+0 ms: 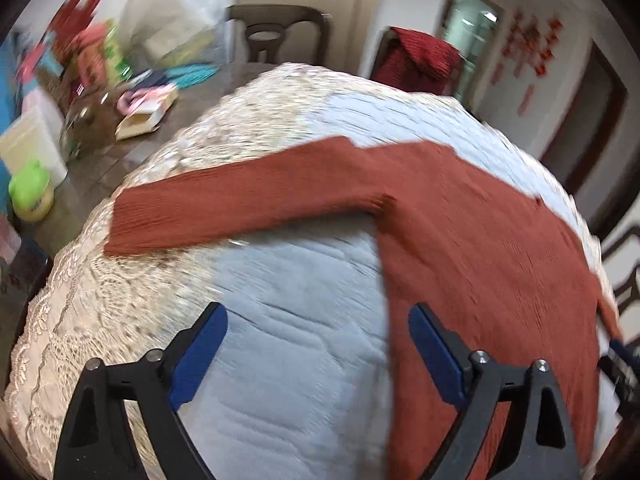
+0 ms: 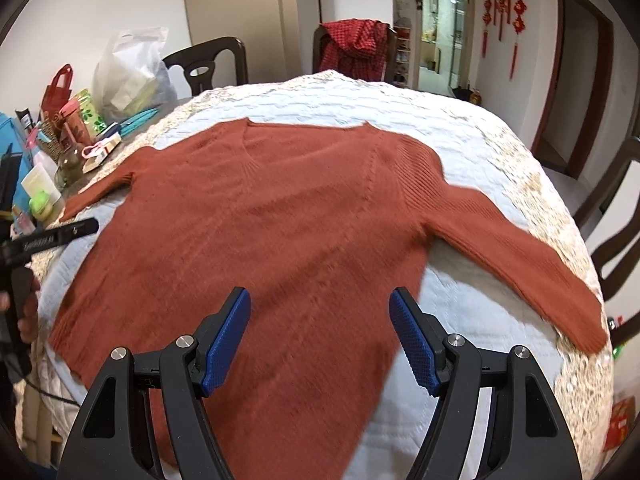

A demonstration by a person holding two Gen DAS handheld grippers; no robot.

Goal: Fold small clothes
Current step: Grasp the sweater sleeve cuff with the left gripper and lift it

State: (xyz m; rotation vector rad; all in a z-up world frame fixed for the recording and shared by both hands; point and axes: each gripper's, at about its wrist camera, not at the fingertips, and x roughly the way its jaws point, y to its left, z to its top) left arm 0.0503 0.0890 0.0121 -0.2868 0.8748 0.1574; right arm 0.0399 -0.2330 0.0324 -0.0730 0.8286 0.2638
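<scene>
Nearest the left wrist camera we find the left tool point(image 1: 318, 320), its blue pads point(image 1: 202, 354) spread wide with nothing between them; they hang above a pale blue quilted mat point(image 1: 288, 336) and touch no fabric. We note that the right-hand pad stands over the edge of a rust-red knit sweater point(image 1: 480, 248), which lies flat on the mat. One sleeve point(image 1: 224, 204) stretches out to the left, its cuff reaching onto the cream lace cloth point(image 1: 100, 312) that borders the mat. Beyond the lace, the bare dark tabletop point(image 1: 132, 156) carries clutter: a green frog-shaped toy point(image 1: 32, 192), an open book point(image 1: 140, 118) and a red bag point(image 1: 80, 12). This view is blurred, so finer detail cannot be told. A dark wooden chair point(image 1: 280, 28) stands at the far side, and a second chair bears a red garment point(image 1: 420, 60).

From the right wrist camera, we find the right tool point(image 2: 320, 328) likewise spread, empty, poised over the lower body of the sweater point(image 2: 260, 220). We record the sweater lying front up, V-neck point(image 2: 256, 152) toward the far edge, both sleeves out to the sides, the right sleeve point(image 2: 520, 256) angled down toward the near right corner of the mat point(image 2: 460, 320). At the left edge, part of the left tool's black body point(image 2: 52, 234) and a hand point(image 2: 26, 304) on its grip are visible. A white plastic bag point(image 2: 128, 68) sits among the clutter at the far left. Red hanging ornaments point(image 2: 502, 12) decorate the far wall.
</scene>
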